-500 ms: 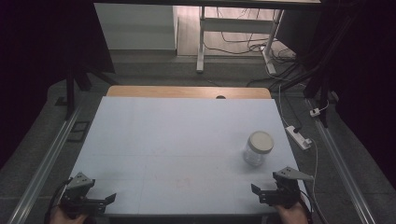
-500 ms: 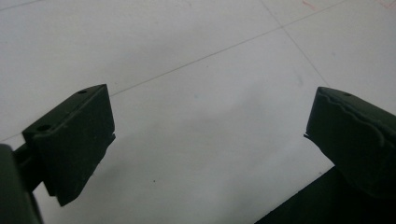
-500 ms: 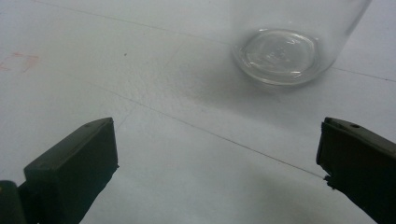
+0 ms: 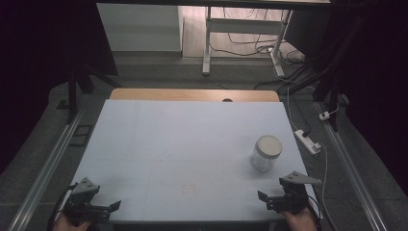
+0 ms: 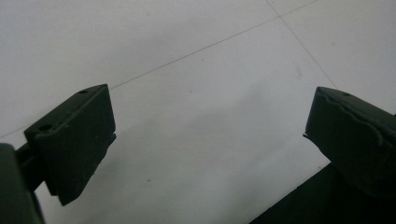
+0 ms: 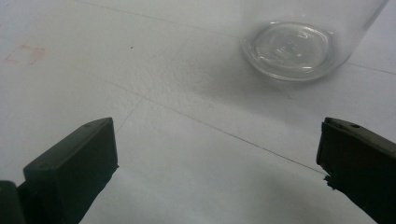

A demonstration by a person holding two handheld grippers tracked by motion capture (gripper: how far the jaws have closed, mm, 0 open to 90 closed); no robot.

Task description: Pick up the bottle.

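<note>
Both tools sit low at the near edge of the table (image 4: 187, 139), one at each corner, nothing held. Right hand-held gripper (image 4: 270, 200): jaws spread wide, empty, bare table surface between them. Left hand-held gripper (image 4: 103, 208): jaws likewise parted and empty, resting over the near left corner, well apart from anything. The one thing in play is a clear glass jar (image 4: 266, 153) with a pale screw lid (image 4: 268, 146), standing upright just ahead of the right hand-held gripper; in the right gripper view its thick round base (image 6: 293, 49) shows ahead and a little right of the gap between the jaws, not yet between them. No contact with the glass from either side. Judgement: this is the start of the approach, with reach and grasp on the jar both still to come. The right hand-held gripper is the natural one to go, being near; the left is far across the table. Next move calls for pushing forward and shifting slightly right so the jar's body centres in the gap, keeping the jaws wide until they flank the glass, then closing on the wall below the lid. Smooth glass, round section; an off-centre pinch could likely slip or tip it. Whether the jar holds anything cannot be told.
</note>
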